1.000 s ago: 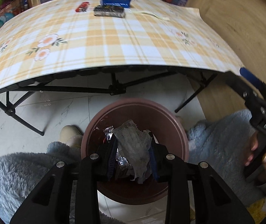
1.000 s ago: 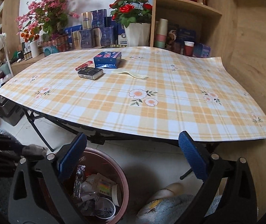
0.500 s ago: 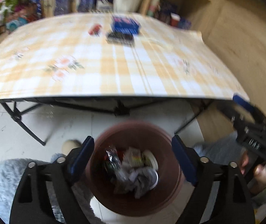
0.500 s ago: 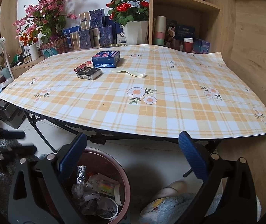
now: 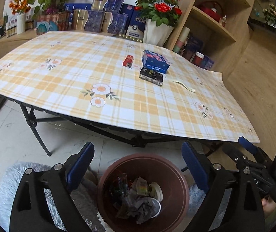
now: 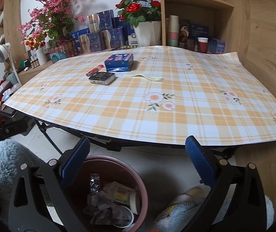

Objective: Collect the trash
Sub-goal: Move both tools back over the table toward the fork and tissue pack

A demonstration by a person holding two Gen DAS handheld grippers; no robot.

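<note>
Left wrist view: the left gripper [image 5: 138,166] has just been opening, empty above the trash bin [image 5: 178,174]; next, approach the plastic fork [image 5: 184,86] low and level.

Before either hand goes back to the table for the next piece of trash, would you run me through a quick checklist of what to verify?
1. Left tongs empty: ok. The jaws have just been opening and nothing is between them.
2. Right tongs open and empty: ok.
3. Crumpled wrapper inside the bin: ok, it lies among the other trash.
4. Bin has room: ok, the trash sits well below the rim.
5. Trash left on the table: not ok, a pale plastic fork lies near the blue box.
6. Whether the blue box, black pack and red lighter count as trash: cannot tell.
</note>
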